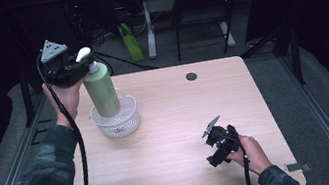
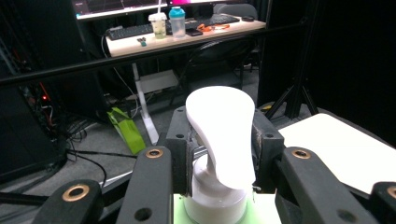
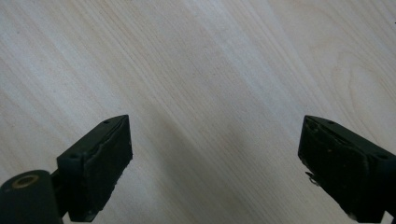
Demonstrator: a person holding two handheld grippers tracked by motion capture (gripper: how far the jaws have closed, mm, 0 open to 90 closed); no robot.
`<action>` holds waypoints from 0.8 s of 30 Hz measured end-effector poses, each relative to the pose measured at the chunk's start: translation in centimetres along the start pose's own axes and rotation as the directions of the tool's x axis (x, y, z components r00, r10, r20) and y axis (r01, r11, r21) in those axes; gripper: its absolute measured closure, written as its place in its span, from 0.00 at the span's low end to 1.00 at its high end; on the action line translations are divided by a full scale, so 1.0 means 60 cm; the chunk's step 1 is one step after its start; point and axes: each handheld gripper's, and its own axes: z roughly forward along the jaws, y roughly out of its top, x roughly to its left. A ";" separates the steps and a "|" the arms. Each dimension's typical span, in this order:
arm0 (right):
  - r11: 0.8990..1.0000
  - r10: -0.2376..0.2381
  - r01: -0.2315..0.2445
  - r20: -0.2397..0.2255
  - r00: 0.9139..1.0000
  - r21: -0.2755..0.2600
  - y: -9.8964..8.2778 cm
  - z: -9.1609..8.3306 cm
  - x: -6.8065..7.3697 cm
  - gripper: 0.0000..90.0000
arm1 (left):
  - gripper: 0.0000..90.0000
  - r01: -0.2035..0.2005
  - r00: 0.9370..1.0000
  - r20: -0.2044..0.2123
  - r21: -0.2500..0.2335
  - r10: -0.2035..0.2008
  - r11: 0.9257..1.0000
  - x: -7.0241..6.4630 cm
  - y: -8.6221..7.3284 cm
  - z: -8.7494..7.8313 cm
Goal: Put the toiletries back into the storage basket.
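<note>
A green pump bottle (image 1: pixel 101 89) with a white pump head (image 2: pixel 223 135) stands upright with its base inside a white mesh basket (image 1: pixel 119 123) on the left of the wooden table (image 1: pixel 172 121). My left gripper (image 1: pixel 77 61) is shut on the bottle's neck, just under the pump head, with a black pad on each side of it. My right gripper (image 1: pixel 216 151) hovers low over the table's front right part. Its jaws stand wide apart with only bare wood between them, and one of its fingertips (image 3: pixel 100 158) shows dark against the tabletop.
A round cable hole (image 1: pixel 191 76) sits near the table's far edge. Beyond the table are desk legs, a green bag (image 1: pixel 130 41) on the floor, and a desk with a keyboard and cups (image 2: pixel 163 23). A small metal piece (image 1: pixel 298 167) lies at the front right corner.
</note>
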 end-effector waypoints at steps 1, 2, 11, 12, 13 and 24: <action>1.000 0.003 -0.003 -0.001 1.000 0.000 0.000 0.000 0.000 0.11 | 0.74 0.002 1.000 0.000 0.003 -0.002 1.000 0.000 -0.005 0.002; 1.000 0.003 -0.003 -0.001 1.000 0.000 0.000 0.000 0.000 0.11 | 0.74 0.002 1.000 0.000 0.003 -0.002 1.000 0.000 -0.005 0.002; 1.000 -0.001 0.001 -0.002 1.000 -0.008 0.000 -0.001 0.000 0.10 | 0.74 0.009 1.000 0.008 0.019 -0.009 1.000 -0.001 -0.019 0.011; 1.000 -0.001 0.001 -0.003 1.000 -0.009 0.000 -0.001 -0.001 0.10 | 0.74 0.010 1.000 0.007 0.015 -0.010 1.000 -0.003 -0.022 0.011; 1.000 0.000 0.000 -0.003 1.000 -0.006 0.000 -0.001 -0.001 0.10 | 0.74 0.009 1.000 0.009 0.015 -0.009 1.000 -0.003 -0.023 0.012; 1.000 -0.004 0.004 -0.012 1.000 -0.004 0.000 0.000 0.000 0.09 | 0.74 0.016 1.000 0.020 0.031 -0.017 0.999 -0.009 -0.038 0.025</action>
